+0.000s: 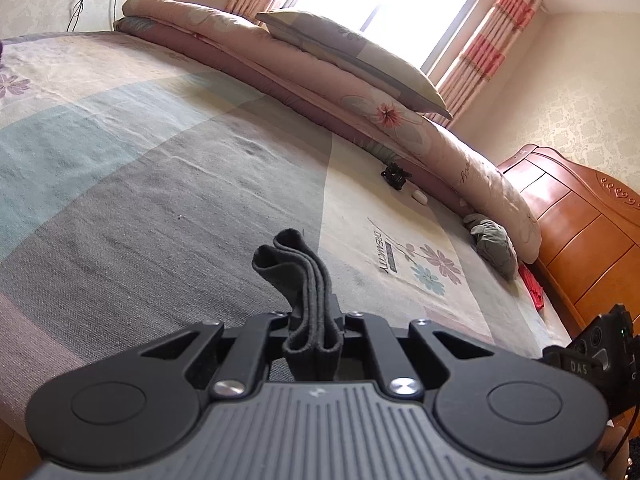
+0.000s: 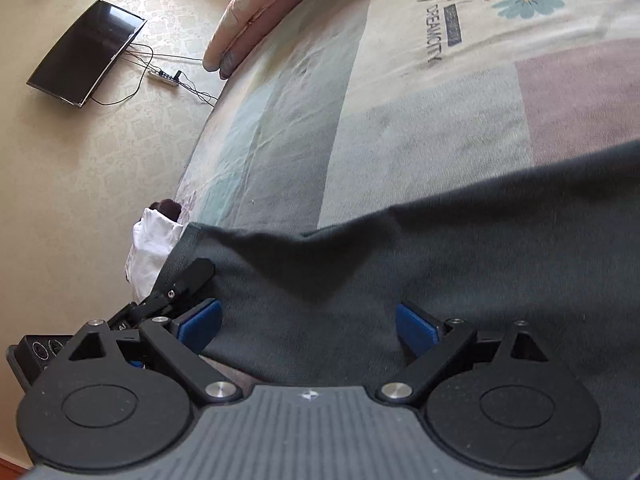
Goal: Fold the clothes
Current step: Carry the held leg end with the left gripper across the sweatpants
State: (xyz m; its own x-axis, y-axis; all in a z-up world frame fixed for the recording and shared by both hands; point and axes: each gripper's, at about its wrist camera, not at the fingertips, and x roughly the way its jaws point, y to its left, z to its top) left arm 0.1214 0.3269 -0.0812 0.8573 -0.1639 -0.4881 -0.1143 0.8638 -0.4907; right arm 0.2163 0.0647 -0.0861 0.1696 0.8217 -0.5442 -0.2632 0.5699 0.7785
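Left tongs [image 1: 316, 322] are clamped on a bunched, multi-layer fold of the dark grey garment [image 1: 298, 280]; the pinched edge sticks up past the fingers, above the bed [image 1: 132, 152].

Right tongs [image 2: 308, 322] stand wide apart. The blue pads [image 2: 202, 320] are not pressing on anything, though the same dark grey garment [image 2: 440, 280] lies under and ahead of them, draped over the near part of the bed [image 2: 420, 128]. In the right wrist view the left tongs [image 2: 188, 276] are seen at the garment's corner hem, just left of the right tongs.

Landmark: the "DREAMCITY" print [image 1: 385, 250] on the bedsheet. The garment sits on the near side of it, towards the bed's edge. An olive cloth bundle [image 1: 494, 240] lies beyond the print against the rolled quilt [image 1: 400, 120]; a white garment [image 2: 154, 240] hangs off the bed edge beside the dark one.

Risks, as judged:
- Several layers are gripped on the left; if only some are caught, a layer could slip out when lifted and the fold line would skew.
- With the right side unheld, the cloth is carried at one point only, so sag and twisting are likely.
- If the right tongs are closed here, mid-panel fabric could be grabbed instead of an edge, and a crease would be set.
- The white garment could be dragged along.
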